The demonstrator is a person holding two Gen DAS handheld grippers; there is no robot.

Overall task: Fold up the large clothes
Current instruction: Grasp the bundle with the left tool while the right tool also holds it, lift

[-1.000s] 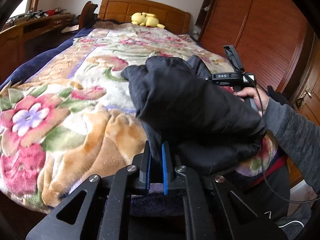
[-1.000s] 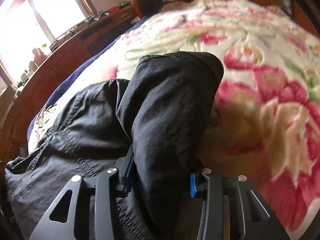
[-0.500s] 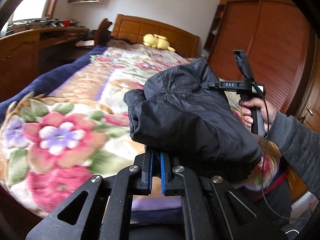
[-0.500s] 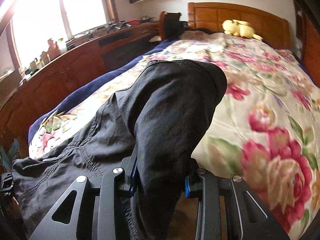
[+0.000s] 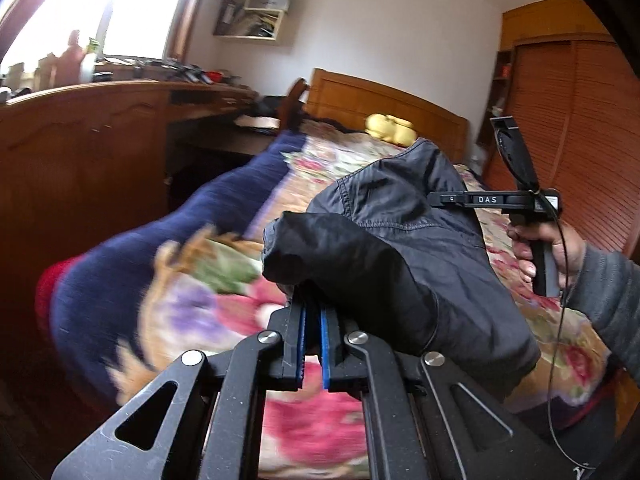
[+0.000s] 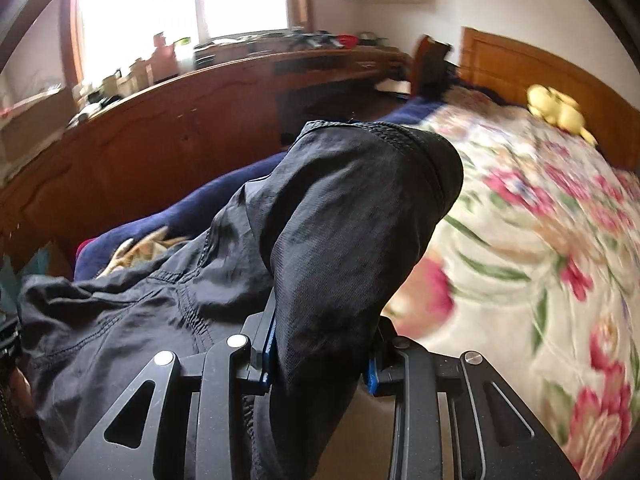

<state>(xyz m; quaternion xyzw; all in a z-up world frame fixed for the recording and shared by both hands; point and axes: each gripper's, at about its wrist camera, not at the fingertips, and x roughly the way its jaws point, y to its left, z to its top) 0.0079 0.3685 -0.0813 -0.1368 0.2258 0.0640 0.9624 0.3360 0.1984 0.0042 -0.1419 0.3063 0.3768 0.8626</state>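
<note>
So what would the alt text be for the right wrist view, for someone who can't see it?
A thick fold of a black garment is gripped between the fingers of the right gripper and held above a floral blanket on a bed. Behind stand a long wooden desk, a bright window and a yellow plush toy by the headboard.

The jacket [image 6: 352,240] hides both claw tips, the blanket [image 5: 224,280] is blurred, and the shelf [image 5: 256,4] items are unreadable.

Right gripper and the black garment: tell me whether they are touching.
Touching. The right wrist view shows the right gripper with a thick fold of the black garment filling the gap between its blue pads, fabric pressed against both.
</note>
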